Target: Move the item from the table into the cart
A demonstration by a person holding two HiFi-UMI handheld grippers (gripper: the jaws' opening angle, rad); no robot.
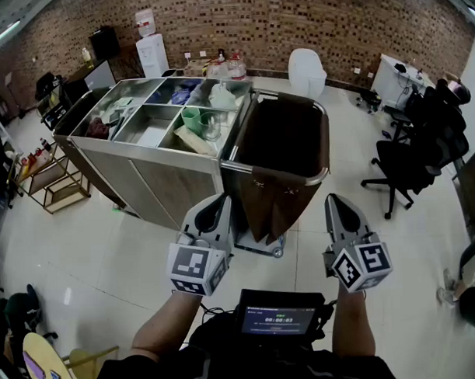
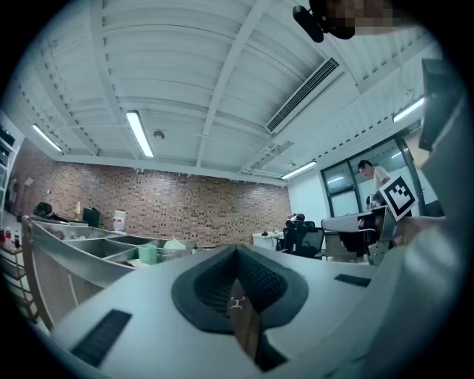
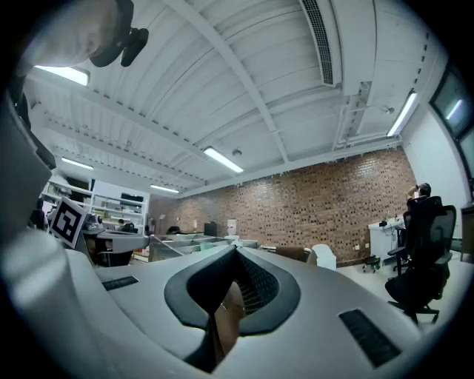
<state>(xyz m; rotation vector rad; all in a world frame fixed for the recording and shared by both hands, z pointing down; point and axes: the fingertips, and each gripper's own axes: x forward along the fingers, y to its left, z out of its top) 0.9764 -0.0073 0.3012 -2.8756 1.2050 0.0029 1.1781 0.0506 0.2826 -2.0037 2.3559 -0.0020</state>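
Observation:
The steel cart point(image 1: 155, 180) stands ahead of me on the white floor, with a brown bag point(image 1: 282, 144) hung on its right end. Its open bins hold a green cup point(image 1: 191, 118), a clear glass point(image 1: 210, 125) and other small items. My left gripper point(image 1: 215, 205) and right gripper point(image 1: 337, 203) are held up side by side in front of the cart, short of it. Both are shut with nothing between the jaws. In the left gripper view the left gripper point(image 2: 237, 252) points at the ceiling and brick wall. The right gripper point(image 3: 235, 252) does the same in its own view.
Behind the cart a surface carries jars point(image 1: 232, 66). Black office chairs point(image 1: 411, 159) stand at the right, a white chair point(image 1: 306, 72) at the back, and a water dispenser point(image 1: 149, 44) by the brick wall. A low shelf point(image 1: 54, 179) sits at the left. A screen point(image 1: 278, 315) hangs at my chest.

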